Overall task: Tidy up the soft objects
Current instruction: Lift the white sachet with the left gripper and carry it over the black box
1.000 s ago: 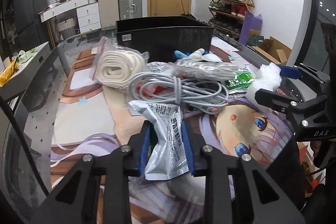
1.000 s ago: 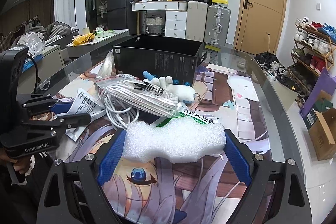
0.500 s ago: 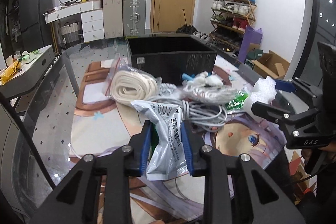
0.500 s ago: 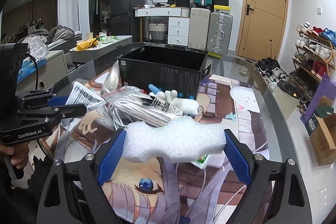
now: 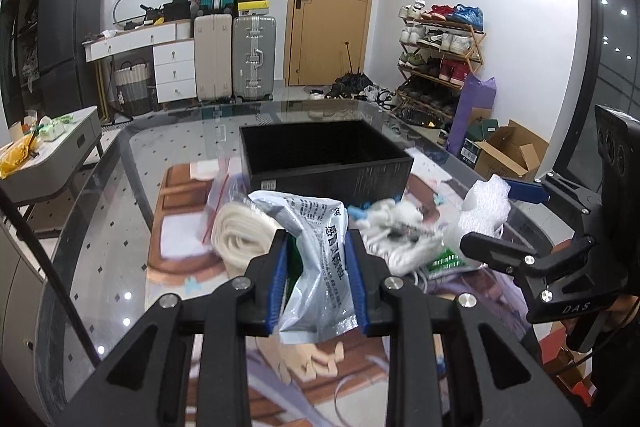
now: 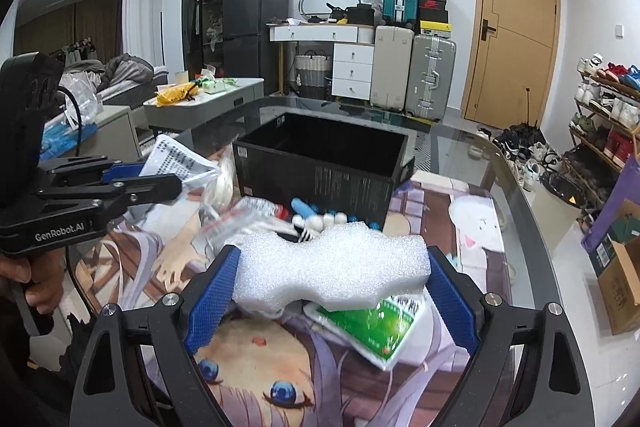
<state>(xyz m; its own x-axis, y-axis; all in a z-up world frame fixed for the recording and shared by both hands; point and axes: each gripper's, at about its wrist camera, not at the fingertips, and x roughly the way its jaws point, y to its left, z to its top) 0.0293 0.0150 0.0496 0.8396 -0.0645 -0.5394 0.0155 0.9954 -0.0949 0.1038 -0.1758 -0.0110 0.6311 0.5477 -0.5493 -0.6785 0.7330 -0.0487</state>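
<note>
From the left wrist, our left gripper (image 5: 317,281) is clamped narrowly on a silver foil pouch (image 5: 320,267), lifted clear of the pile on the worktop (image 5: 120,227), presumably so it can travel to the black box (image 5: 326,163) ahead.

From the right wrist, our right gripper (image 6: 332,303) stands wide, pinching a white foam block (image 6: 332,273) by its ends, near the box, above a green packet (image 6: 368,327).

"GenRobot.AI" on left gripper (image 6: 136,183) body, "DAS" on right gripper (image 5: 496,227) body
</note>
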